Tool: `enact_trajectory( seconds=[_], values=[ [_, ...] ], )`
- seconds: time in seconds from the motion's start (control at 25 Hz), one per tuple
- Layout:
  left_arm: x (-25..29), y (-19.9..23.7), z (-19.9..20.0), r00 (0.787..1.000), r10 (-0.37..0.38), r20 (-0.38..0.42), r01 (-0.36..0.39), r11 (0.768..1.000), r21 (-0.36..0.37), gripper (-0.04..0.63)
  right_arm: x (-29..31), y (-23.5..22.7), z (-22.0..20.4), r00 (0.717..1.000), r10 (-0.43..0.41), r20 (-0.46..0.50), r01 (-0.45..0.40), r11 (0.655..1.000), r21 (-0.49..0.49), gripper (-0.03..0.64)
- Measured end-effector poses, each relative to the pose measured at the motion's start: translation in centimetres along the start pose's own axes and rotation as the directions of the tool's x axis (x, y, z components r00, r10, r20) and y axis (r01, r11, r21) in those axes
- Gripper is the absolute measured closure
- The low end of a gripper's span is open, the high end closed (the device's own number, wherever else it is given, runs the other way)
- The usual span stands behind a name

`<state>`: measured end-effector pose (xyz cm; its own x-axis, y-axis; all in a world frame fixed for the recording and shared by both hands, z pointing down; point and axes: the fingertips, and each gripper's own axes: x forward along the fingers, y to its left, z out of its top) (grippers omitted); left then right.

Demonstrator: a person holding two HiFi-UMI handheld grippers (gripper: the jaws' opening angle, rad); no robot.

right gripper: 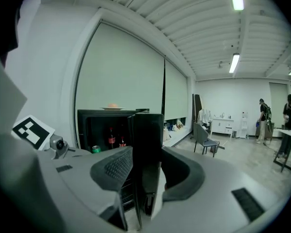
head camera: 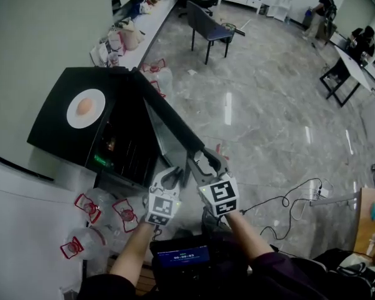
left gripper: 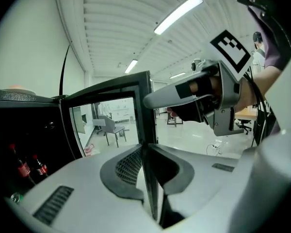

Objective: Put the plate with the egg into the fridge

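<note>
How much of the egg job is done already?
Done: the fridge door stands open, bottles showing inside. In hand: the left hand-held gripper and right hand-held gripper both clamp that door's edge. To do: the plate with the egg sits on top of the fridge, untouched; it has to go inside.

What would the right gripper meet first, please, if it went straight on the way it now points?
The fridge door: its edge stands between the jaws of the right gripper. Behind it, probably, the open fridge.
</note>
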<state>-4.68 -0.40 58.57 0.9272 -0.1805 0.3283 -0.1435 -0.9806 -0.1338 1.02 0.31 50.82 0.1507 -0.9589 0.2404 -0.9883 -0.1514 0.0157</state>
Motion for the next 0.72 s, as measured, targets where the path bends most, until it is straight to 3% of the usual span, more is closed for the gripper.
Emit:
enact_trajectory(
  seconds=[0.16,0.32,0.56,0.72],
  values=[
    [1.6,1.0,1.9,1.0,0.007,0.027,-0.006,1.0,-0.031,0.56,0.5,-4.4,-0.3,0.998,0.063,-0.004,-0.063,0.998,0.002,0.428],
    [4.2,1.6,4.3,0.998,0.01,0.057,-0.007,0.998,-0.06,0.56,1.5,-9.7,-0.3,0.98,0.2,0.015,-0.2,0.979,-0.033,0.429],
    [9.8,3.1,7.3,0.995,0.062,0.074,-0.052,0.99,-0.131,0.56,5.3,-18.3,0.5,0.921,0.388,0.014,-0.386,0.919,-0.078,0.429],
    [14.5,5.1,9.3,0.987,0.139,0.075,-0.123,0.976,-0.179,0.56,8.9,-23.2,1.4,0.864,0.503,0.023,-0.499,0.861,-0.101,0.429]
  ],
)
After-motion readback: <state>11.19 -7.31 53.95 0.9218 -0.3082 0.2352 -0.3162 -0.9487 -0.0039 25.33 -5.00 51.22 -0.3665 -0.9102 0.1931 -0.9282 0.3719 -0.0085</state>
